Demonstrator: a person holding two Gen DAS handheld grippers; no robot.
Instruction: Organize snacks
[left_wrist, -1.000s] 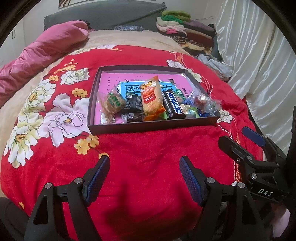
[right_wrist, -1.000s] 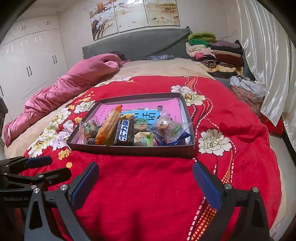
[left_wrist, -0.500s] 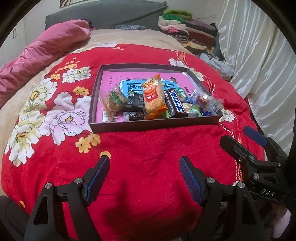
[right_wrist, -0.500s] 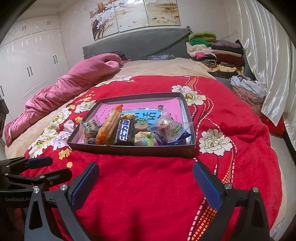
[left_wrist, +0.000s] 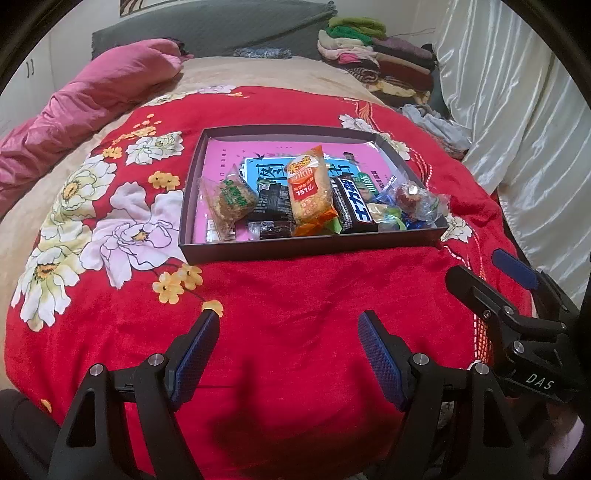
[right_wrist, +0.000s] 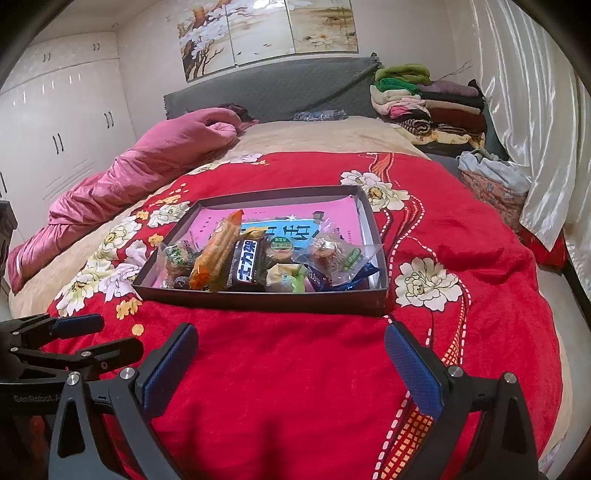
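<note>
red blanket (left_wrist: 295, 295) holds snack tray (left_wrist: 310, 247) beyond both parted jaws.

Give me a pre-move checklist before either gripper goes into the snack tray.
1. Left gripper open, nothing between its fingers: ok.
2. Right gripper open and empty: ok.
3. Tray flat on the red blanket, ahead of both grippers: ok.
4. Snacks all inside the tray, none on the blanket: ok.
5. Orange packet on top of the pile and free to grasp: ok.
6. Small candies under the black bar separable: cannot tell.
</note>
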